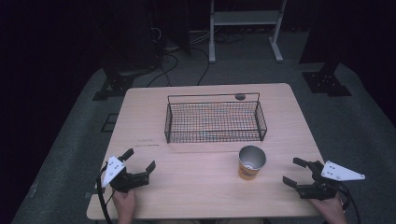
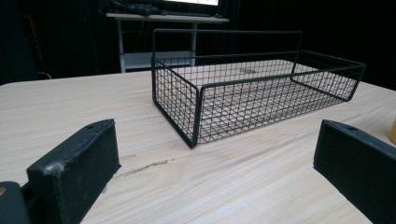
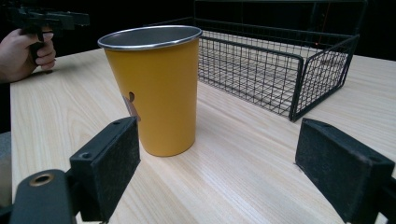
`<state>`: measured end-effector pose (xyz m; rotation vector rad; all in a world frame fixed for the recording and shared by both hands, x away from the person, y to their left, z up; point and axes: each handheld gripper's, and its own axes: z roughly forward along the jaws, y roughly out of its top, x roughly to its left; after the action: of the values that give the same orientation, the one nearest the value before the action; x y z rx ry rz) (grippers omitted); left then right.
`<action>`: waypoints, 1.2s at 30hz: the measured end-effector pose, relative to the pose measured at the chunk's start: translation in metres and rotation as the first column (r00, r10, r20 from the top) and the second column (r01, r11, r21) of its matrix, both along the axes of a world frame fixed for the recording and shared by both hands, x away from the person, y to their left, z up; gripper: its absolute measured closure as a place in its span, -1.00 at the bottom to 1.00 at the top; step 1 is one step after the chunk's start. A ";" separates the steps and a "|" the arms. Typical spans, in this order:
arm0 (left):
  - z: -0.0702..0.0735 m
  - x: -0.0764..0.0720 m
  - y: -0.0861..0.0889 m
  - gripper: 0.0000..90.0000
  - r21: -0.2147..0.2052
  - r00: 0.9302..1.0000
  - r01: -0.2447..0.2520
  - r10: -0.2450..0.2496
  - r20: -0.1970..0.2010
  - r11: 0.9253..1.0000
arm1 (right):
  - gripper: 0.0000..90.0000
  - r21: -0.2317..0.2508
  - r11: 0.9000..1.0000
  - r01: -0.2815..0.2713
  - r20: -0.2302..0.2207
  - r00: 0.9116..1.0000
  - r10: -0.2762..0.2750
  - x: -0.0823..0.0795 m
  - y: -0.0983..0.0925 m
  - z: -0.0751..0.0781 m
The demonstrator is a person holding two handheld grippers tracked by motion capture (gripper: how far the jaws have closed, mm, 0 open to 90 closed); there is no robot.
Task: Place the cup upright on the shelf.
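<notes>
A yellow cup (image 1: 251, 163) with a metal rim stands upright on the wooden table (image 1: 196, 191), just in front of a black wire basket (image 1: 215, 117). My right gripper (image 1: 295, 172) is open near the table's right front corner, a short way right of the cup; in its own view the cup (image 3: 156, 88) stands ahead, nearer the left jaw. My left gripper (image 1: 139, 160) is open at the front left, holding nothing. Its view faces the basket (image 2: 252, 88), which has nothing in it.
A small dark round mark (image 1: 240, 97) sits on the table behind the basket. A white shelf frame (image 1: 245, 28) and cables (image 1: 168, 60) are on the dark floor beyond. The person's other hand (image 3: 28, 49) shows far left in the right gripper view.
</notes>
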<state>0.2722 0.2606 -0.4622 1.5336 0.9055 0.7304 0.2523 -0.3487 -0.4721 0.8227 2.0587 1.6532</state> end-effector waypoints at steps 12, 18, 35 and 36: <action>0.000 0.000 0.001 -1.00 -0.004 1.000 -0.005 0.005 -0.003 1.000 | -0.72 -0.003 1.000 -0.024 0.003 1.000 0.024 0.000 0.005 0.002; 0.000 0.000 0.001 -1.00 -0.007 1.000 0.002 -0.002 0.001 1.000 | -0.72 -0.016 0.999 -0.045 0.001 0.999 0.045 -0.002 0.012 0.005; 0.000 -0.001 0.000 -1.00 -0.004 1.000 0.003 -0.003 0.004 1.000 | -0.72 -0.037 0.996 -0.081 -0.003 0.997 0.081 0.001 0.032 0.012; 0.000 -0.001 0.000 -1.00 -0.003 1.000 0.002 -0.002 0.004 1.000 | -0.72 -0.039 0.996 -0.082 -0.004 0.997 0.082 0.001 0.033 0.012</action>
<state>0.2709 0.2608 -0.4621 1.5298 0.9015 0.7295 0.2530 -0.3159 -0.4601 0.7377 2.1458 1.6495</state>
